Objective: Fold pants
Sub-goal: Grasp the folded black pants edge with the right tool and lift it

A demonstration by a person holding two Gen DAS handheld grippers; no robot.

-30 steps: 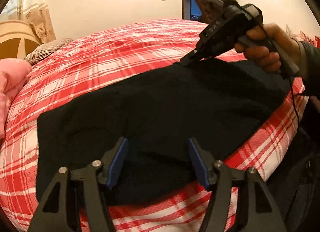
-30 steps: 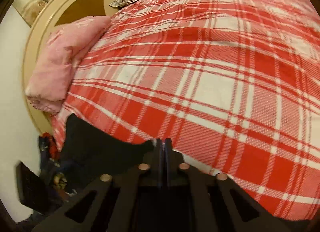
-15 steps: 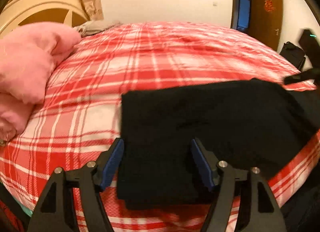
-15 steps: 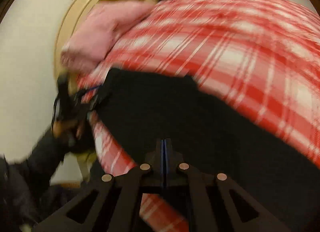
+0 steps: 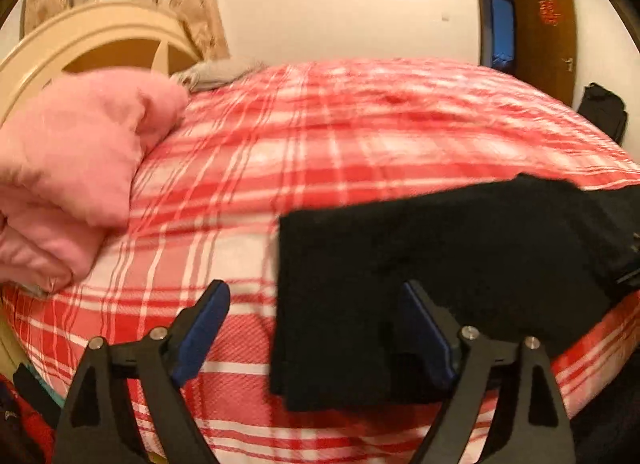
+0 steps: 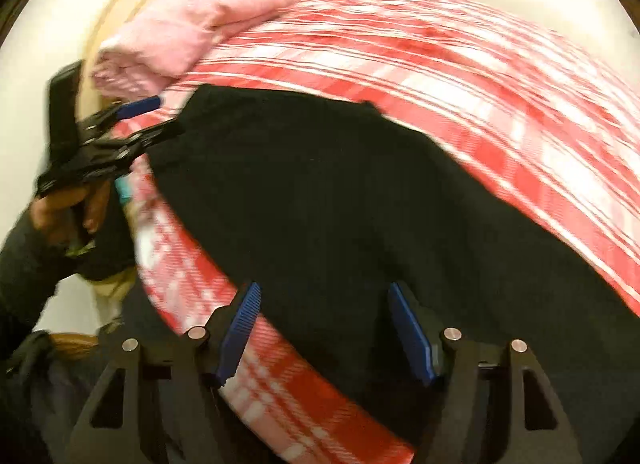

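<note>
Black pants point(image 5: 440, 264) lie folded flat, a dark rectangle at the near edge of the red plaid bed point(image 5: 320, 136), right of the pink blanket point(image 5: 68, 168). Left tongs point(image 5: 316, 328) are opening, released, straddling the pants' left edge without pressing. Right tongs point(image 6: 324, 328) are opening too, cloth below them unpinched. Left hand point(image 6: 64, 208) grips its handle off the bed's left side, sleeve dark.

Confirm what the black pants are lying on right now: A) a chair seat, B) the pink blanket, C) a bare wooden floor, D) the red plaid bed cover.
D: the black pants lie flat on the red plaid bed cover, apart from the pink blanket near the headboard.
</note>
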